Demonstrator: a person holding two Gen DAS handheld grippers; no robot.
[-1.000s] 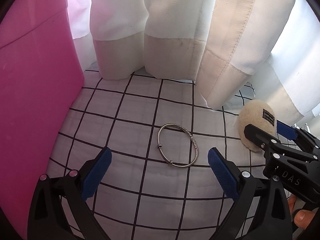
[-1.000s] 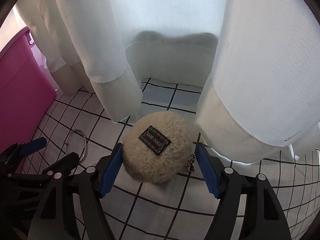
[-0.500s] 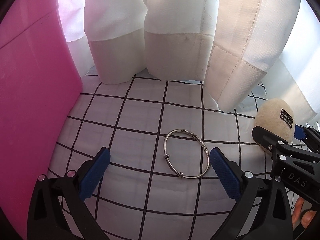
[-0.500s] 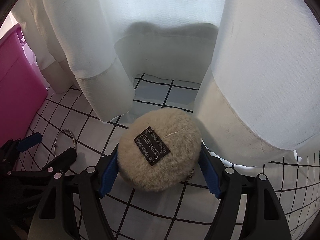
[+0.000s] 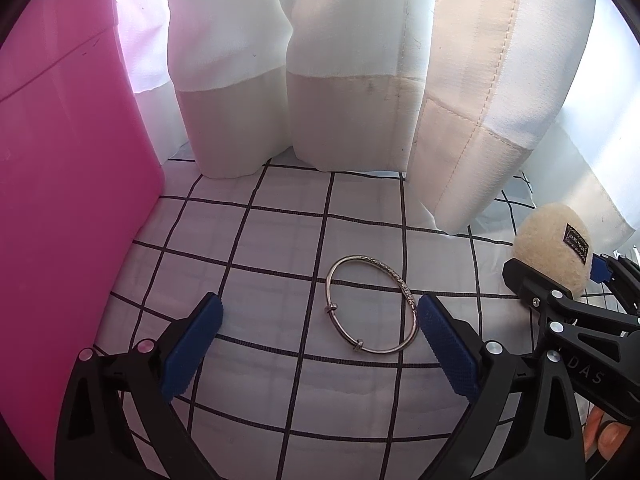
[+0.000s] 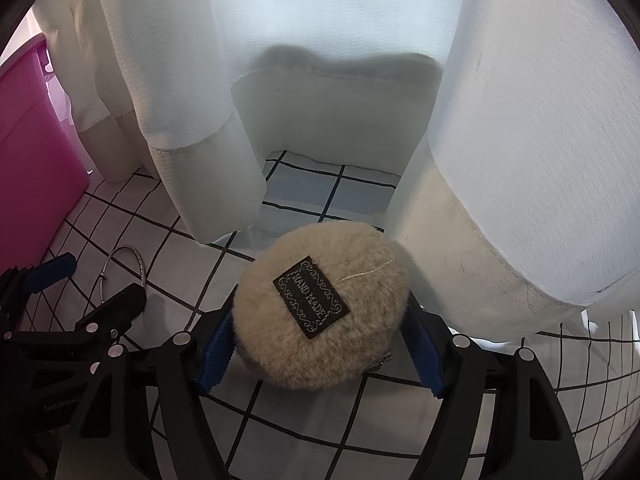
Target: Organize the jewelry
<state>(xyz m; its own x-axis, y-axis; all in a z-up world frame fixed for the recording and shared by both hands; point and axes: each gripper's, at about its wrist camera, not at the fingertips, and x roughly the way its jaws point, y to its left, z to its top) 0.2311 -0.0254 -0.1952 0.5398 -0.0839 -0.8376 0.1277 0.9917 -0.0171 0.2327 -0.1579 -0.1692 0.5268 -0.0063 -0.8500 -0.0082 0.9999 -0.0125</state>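
A thin silver bracelet (image 5: 372,308) lies flat on the checked cloth (image 5: 256,240), its right rim close to the right pad of my left gripper (image 5: 320,344). That gripper is open, with nothing between its pads. A round beige plush puff (image 6: 320,312) with a black "hand made" label and a small metal clasp fills the gap of my right gripper (image 6: 320,344). Both blue pads lie against its furry sides. From the left wrist, the puff (image 5: 548,240) shows at the far right behind a black finger (image 5: 528,284). The right wrist catches part of the bracelet (image 6: 124,264) beside my left gripper (image 6: 92,284).
A tall pink plastic box (image 5: 60,200) walls off the left side. White curtain folds (image 5: 340,80) hang down to the cloth along the back, close behind the puff (image 6: 500,160). A person's fingertips (image 5: 604,436) show at the lower right edge.
In the right wrist view the puff now sits deeper and larger between the pads. In the left wrist view the bracelet has drifted right, toward the right pad.
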